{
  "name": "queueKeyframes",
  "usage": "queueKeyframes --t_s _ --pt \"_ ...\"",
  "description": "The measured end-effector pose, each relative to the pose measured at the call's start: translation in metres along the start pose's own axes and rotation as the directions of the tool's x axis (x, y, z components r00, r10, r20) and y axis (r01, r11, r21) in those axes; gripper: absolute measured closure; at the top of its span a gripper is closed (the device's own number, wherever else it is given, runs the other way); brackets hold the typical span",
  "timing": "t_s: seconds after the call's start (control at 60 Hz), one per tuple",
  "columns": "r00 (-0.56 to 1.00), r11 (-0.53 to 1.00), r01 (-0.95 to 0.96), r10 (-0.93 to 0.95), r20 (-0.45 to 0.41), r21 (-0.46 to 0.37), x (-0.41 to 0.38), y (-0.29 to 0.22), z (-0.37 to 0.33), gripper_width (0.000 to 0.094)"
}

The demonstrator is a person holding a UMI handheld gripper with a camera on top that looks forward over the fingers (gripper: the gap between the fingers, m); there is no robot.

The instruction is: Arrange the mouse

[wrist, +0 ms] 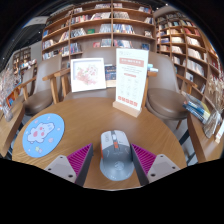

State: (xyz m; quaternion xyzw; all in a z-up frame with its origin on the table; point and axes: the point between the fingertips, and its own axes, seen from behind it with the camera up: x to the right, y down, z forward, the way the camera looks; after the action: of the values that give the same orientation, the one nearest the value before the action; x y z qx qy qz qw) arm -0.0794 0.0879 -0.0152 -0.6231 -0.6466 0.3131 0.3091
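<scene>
A grey mouse [115,155] with an orange stripe near its front lies on the round wooden table [90,115], near the table's front edge. My gripper [112,160] is open, and the mouse stands between its fingers. The magenta pads [78,158] sit on either side of it, with a strip of bare wood showing at each side. The mouse's front points away from me toward the table's middle.
A round blue mat [42,134] lies on the table at the left. A white and orange upright sign [131,83] stands beyond the mouse, and a framed picture [88,73] further back. Wooden chairs [166,100] ring the table, and bookshelves [100,30] line the room.
</scene>
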Motion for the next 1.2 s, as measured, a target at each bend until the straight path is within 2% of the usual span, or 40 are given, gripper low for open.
queueKeyframes --t_s 0.05,0.067,0.083,0.267,0.517,0.65,0.883,1.083,1.2 --pt "1.000 1.000 0.006 -0.006 0.007 0.001 -0.001 -0.001 0.002 0.0280" --pt "1.000 1.000 0.009 -0.009 0.004 0.002 -0.001 -0.001 0.002 0.0389" --pt "1.000 1.000 0.014 -0.014 0.006 0.002 -0.001 -0.002 0.002 0.0437" --pt "0.999 0.999 0.028 -0.029 -0.019 -0.017 -0.005 -0.007 -0.003 0.0495" --pt "0.999 0.998 0.007 -0.011 0.050 0.070 -0.080 -0.065 -0.037 0.0513" --pt "0.994 0.997 0.036 -0.043 0.100 0.075 -0.146 -0.078 -0.035 0.0510" --pt "0.988 0.999 0.040 -0.041 0.149 0.014 -0.235 -0.048 -0.005 0.0512" --pt "0.993 0.999 0.044 -0.042 0.113 -0.016 -0.255 -0.023 0.011 0.0510" --pt "0.996 0.999 0.041 -0.041 0.083 -0.001 -0.255 -0.022 0.016 0.0446"
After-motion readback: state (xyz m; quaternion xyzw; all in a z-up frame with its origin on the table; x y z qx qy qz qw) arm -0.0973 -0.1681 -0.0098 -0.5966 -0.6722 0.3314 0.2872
